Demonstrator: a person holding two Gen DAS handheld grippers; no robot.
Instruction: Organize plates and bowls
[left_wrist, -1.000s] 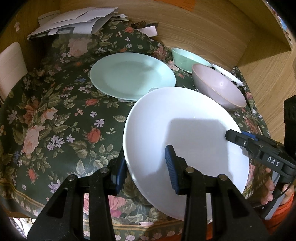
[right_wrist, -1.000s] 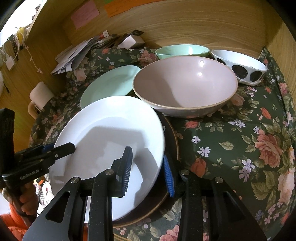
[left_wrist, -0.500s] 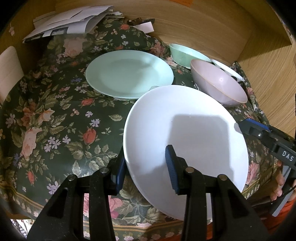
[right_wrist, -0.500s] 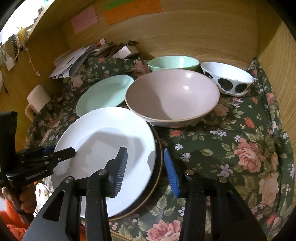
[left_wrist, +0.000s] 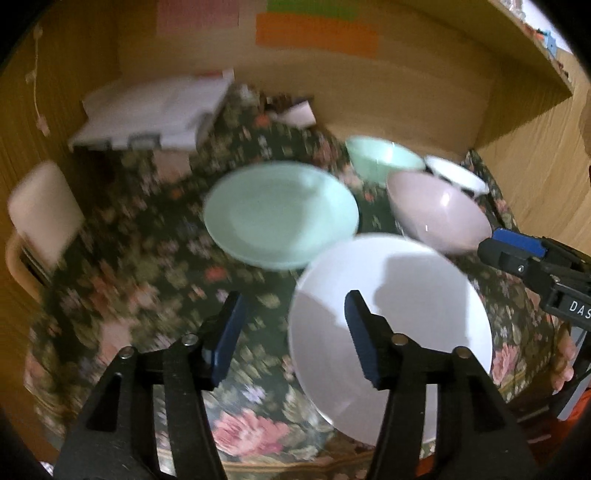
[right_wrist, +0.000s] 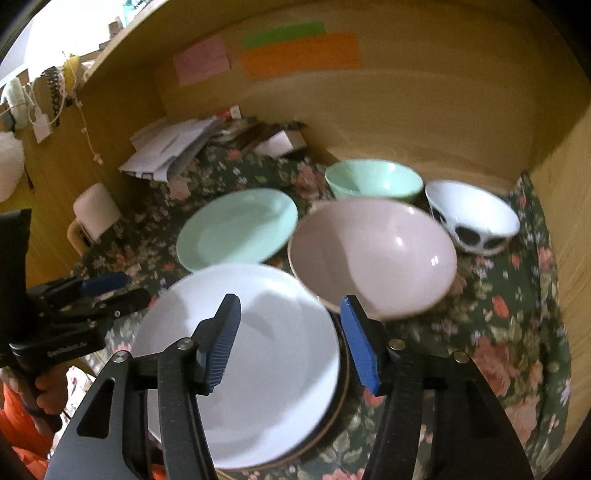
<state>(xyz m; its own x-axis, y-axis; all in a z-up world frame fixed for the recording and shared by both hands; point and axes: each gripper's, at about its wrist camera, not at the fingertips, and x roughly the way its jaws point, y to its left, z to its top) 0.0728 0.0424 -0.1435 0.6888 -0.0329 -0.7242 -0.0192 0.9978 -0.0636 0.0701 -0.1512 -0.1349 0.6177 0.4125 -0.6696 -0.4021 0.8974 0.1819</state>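
A white plate lies on a dark brown plate at the table's near edge. A mint plate lies behind it. A pink bowl, a mint bowl and a white bowl with black spots stand at the back right. My left gripper is open and empty, above the white plate's left rim. My right gripper is open and empty, above the plate's right side.
A floral cloth covers the table. Wooden walls close the back and right. A stack of papers lies at the back left. A chair back stands at the left.
Both grippers have opened wider, risen and pulled back from the white plate, which now lies flat on the brown plate. The views are blurred by motion.
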